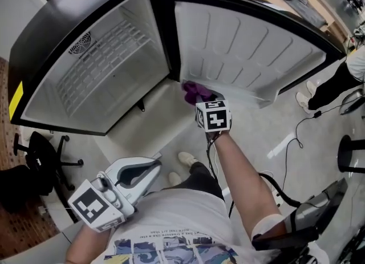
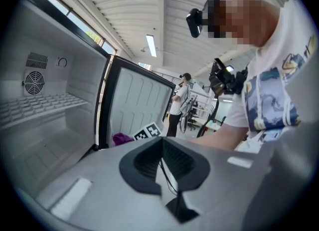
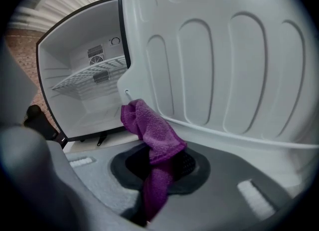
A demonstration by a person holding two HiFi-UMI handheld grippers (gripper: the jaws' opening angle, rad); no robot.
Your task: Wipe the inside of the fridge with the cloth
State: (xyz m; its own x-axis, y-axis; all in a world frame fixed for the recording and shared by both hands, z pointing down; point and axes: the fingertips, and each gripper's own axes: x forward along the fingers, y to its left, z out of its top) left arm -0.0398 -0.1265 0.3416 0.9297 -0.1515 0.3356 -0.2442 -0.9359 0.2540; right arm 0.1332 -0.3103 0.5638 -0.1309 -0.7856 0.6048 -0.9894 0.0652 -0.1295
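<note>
The small fridge (image 1: 97, 69) stands open, white inside, with a wire shelf (image 3: 94, 75). Its door (image 1: 245, 46) swings out to the right, ribbed inner liner (image 3: 224, 60) facing me. A purple cloth (image 3: 152, 135) sticks out of my right gripper (image 3: 159, 167), which is shut on it. In the head view the cloth (image 1: 197, 92) touches the door's lower inner corner near the hinge, in front of the right gripper (image 1: 206, 102). My left gripper (image 1: 153, 169) hangs low by my body, away from the fridge, its jaws together with nothing between them (image 2: 162, 162).
A black office chair (image 1: 40, 160) stands left of the fridge. Cables (image 1: 296, 137) trail over the floor at the right, beside a person's legs (image 1: 333, 86). Another person (image 2: 178, 103) stands far behind the door. My shoes (image 1: 185, 159) are just below the door.
</note>
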